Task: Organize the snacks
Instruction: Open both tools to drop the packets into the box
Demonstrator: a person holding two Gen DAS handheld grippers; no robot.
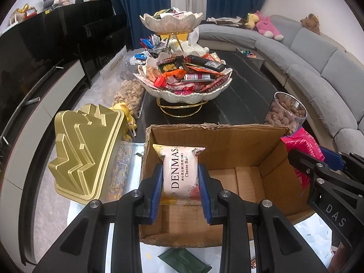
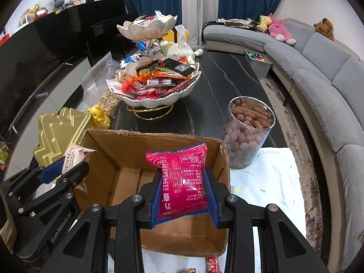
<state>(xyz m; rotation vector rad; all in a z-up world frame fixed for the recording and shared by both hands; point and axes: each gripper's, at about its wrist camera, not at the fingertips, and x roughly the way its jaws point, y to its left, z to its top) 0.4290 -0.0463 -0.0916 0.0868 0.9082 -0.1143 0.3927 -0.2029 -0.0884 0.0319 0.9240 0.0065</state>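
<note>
Above the open brown cardboard box (image 1: 248,150), the left gripper (image 1: 180,179) clamps a white Denmas cheese-ball packet (image 1: 179,170); the right gripper (image 2: 184,190) clamps a magenta foil snack packet (image 2: 182,173). A clear plastic jar of brown nuts (image 2: 248,132) stands just beside the box.

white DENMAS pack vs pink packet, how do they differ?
The DENMAS pack is white with black Latin lettering; the pink packet is magenta with dense small print. The DENMAS pack sits in the left gripper, the pink packet in the right gripper. Both are clamped upright above the cardboard box.
</note>
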